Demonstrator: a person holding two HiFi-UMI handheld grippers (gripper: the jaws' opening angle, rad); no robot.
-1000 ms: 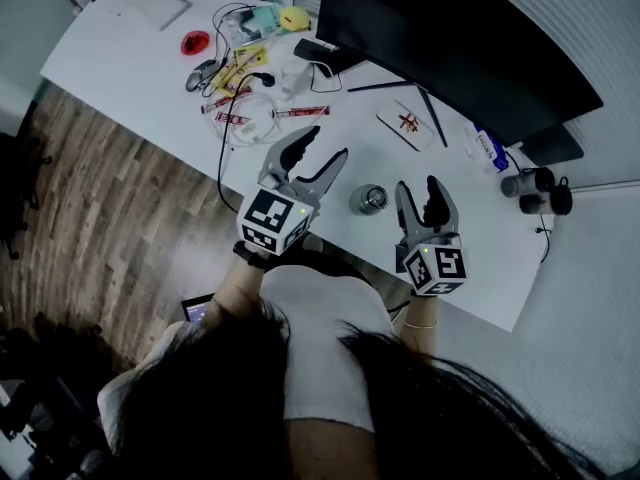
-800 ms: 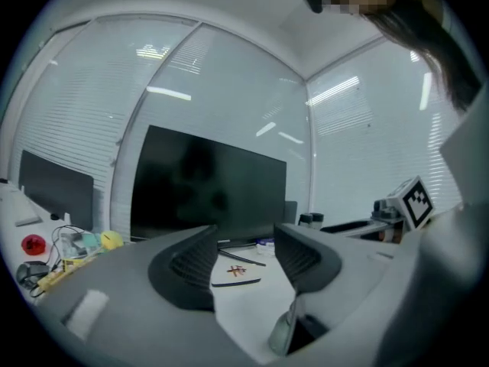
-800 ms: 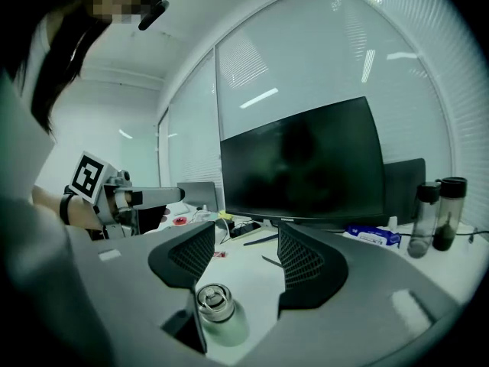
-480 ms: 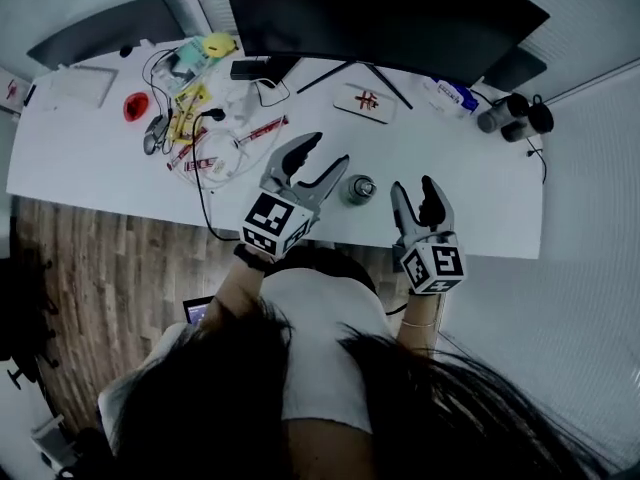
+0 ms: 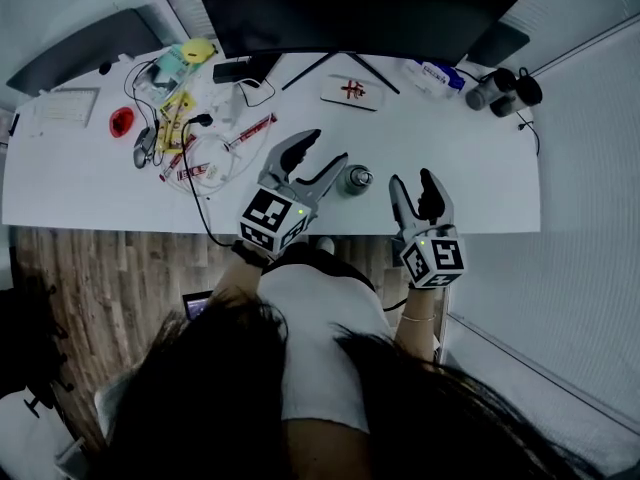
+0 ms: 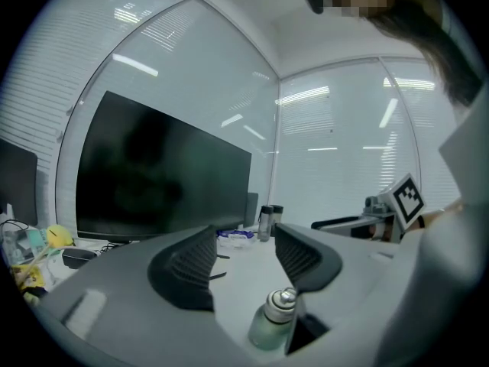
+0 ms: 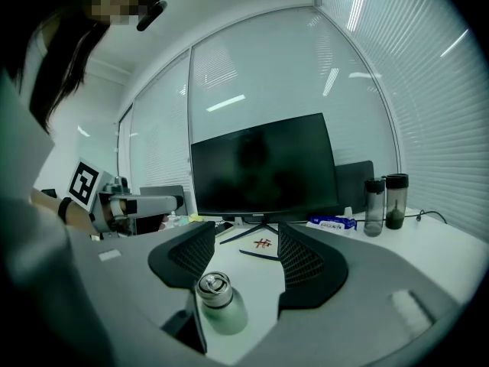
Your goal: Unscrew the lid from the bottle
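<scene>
A small pale-green bottle (image 5: 358,179) with a metal screw lid stands upright on the white desk (image 5: 90,188), near its front edge. My left gripper (image 5: 326,148) hovers just left of it, open, its jaws having just widened a little with nothing between them. Just right of the bottle my right gripper (image 5: 414,180) is open and empty as well. In the left gripper view the bottle (image 6: 273,323) stands low and right of the jaws of the left gripper (image 6: 244,252). The right gripper view has the bottle (image 7: 219,304) low and left of the right gripper (image 7: 243,254).
A large dark monitor (image 5: 350,8) stands at the back of the desk, with a white case (image 5: 352,91) before its stand. Cables and small items (image 5: 195,133) clutter the left part. Two dark tumblers (image 5: 505,86) stand at the back right. Wooden floor (image 5: 110,278) lies below the front edge.
The head view has swung, so the desk now runs level across the picture. Both grippers turned with it and stay on either side of the bottle.
</scene>
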